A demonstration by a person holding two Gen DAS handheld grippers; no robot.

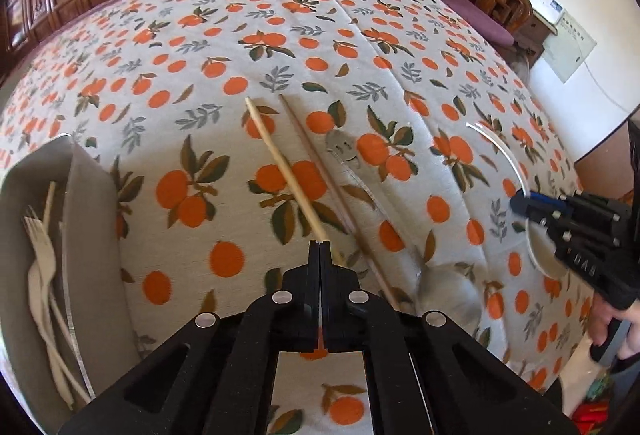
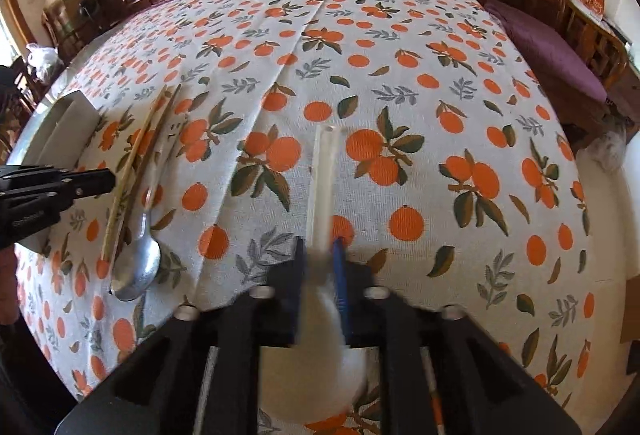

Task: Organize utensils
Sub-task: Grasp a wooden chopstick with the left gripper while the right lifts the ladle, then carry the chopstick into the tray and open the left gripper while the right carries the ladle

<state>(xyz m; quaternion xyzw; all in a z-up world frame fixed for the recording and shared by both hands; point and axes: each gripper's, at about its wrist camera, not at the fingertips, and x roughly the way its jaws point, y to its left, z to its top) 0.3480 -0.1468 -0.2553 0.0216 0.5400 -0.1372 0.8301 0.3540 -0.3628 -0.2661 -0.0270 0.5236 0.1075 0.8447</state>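
My left gripper (image 1: 320, 245) is shut on the near end of a pale wooden chopstick (image 1: 280, 163) that points away over the tablecloth. A second, darker chopstick (image 1: 320, 171) and a metal spoon (image 1: 444, 295) lie just right of it. My right gripper (image 2: 320, 255) is shut on a white plastic spoon (image 2: 322, 179), handle pointing forward. It also shows in the left wrist view (image 1: 520, 201) at the far right, holding the spoon (image 1: 504, 151). The metal spoon (image 2: 138, 263) and chopsticks (image 2: 132, 159) show at left in the right wrist view.
A grey organizer tray (image 1: 84, 219) at the left holds white plastic forks (image 1: 40, 255); it also appears in the right wrist view (image 2: 60, 123). The orange-print tablecloth (image 1: 320, 35) covers the table. Carved wooden furniture stands behind.
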